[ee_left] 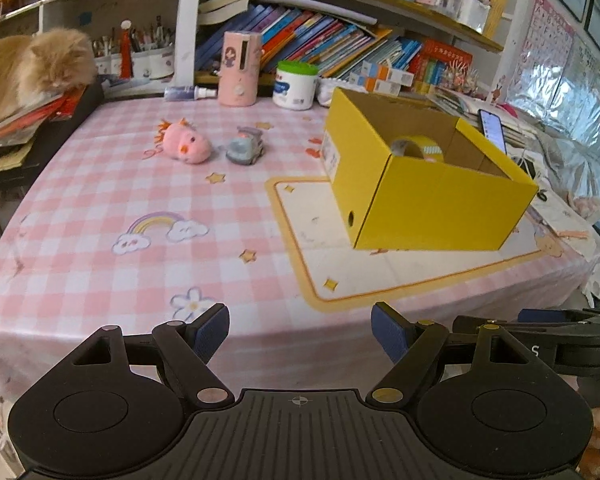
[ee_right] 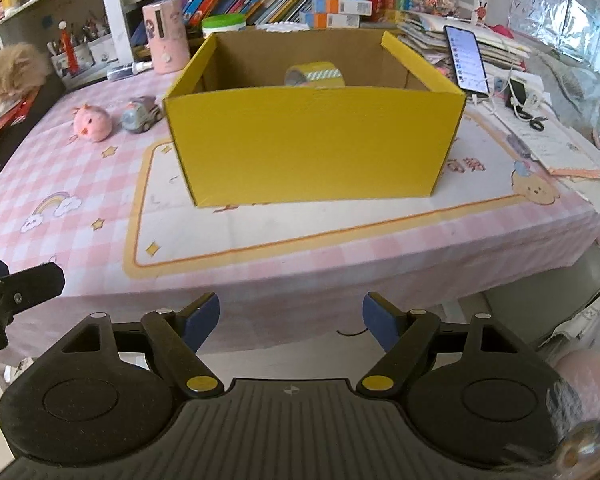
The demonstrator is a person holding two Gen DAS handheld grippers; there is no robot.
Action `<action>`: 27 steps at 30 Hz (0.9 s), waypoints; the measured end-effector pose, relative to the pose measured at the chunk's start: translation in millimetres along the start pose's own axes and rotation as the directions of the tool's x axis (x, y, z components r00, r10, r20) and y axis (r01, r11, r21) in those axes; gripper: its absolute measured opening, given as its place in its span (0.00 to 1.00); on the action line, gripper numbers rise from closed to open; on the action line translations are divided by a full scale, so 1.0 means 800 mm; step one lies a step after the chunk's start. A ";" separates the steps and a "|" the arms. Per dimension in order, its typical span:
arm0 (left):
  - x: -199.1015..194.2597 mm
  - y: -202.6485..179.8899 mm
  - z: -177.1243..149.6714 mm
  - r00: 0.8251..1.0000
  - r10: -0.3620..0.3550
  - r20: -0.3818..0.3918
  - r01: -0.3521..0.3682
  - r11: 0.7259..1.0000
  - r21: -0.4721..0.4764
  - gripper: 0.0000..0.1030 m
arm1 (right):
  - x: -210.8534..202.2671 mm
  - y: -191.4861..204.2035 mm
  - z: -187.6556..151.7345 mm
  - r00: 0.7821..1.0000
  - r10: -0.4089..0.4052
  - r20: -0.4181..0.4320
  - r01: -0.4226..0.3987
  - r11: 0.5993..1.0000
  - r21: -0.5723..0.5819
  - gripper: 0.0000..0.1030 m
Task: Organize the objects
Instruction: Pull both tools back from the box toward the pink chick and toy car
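Off to my left a fluffy orange cat (ee_left: 32, 68) lay curled on a heap of books and papers (ee_left: 24, 120) at the edge of the bench (ee_left: 100, 264). Along the back of the pink checked cloth I saw a pink cylinder with a cartoon girl (ee_left: 239, 68), a white tub with a green lid (ee_left: 295, 85) beside it, and a small spray bottle (ee_left: 186, 92) lying flat. Behind them the shelf held slanting rows of colourful books (ee_left: 320, 40). To my right a lit phone (ee_right: 466, 60) stood propped against a stack of papers, cables trailing near it.
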State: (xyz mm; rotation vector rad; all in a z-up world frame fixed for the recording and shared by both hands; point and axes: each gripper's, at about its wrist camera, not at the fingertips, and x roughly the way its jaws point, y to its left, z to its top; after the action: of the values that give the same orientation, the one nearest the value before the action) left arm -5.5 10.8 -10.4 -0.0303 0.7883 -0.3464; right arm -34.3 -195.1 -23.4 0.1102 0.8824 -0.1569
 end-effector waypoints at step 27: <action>-0.050 0.086 -0.027 0.993 0.120 0.010 -0.118 0.990 -0.077 0.82 | -0.010 0.106 -0.020 0.993 0.115 -0.018 -0.117 0.986 -0.119 0.77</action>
State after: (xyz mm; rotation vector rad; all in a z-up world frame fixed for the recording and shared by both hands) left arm -26.6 90.6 -8.7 -0.0569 0.7845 -0.2027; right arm -35.9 -108.6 -24.6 0.0500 0.8918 0.0057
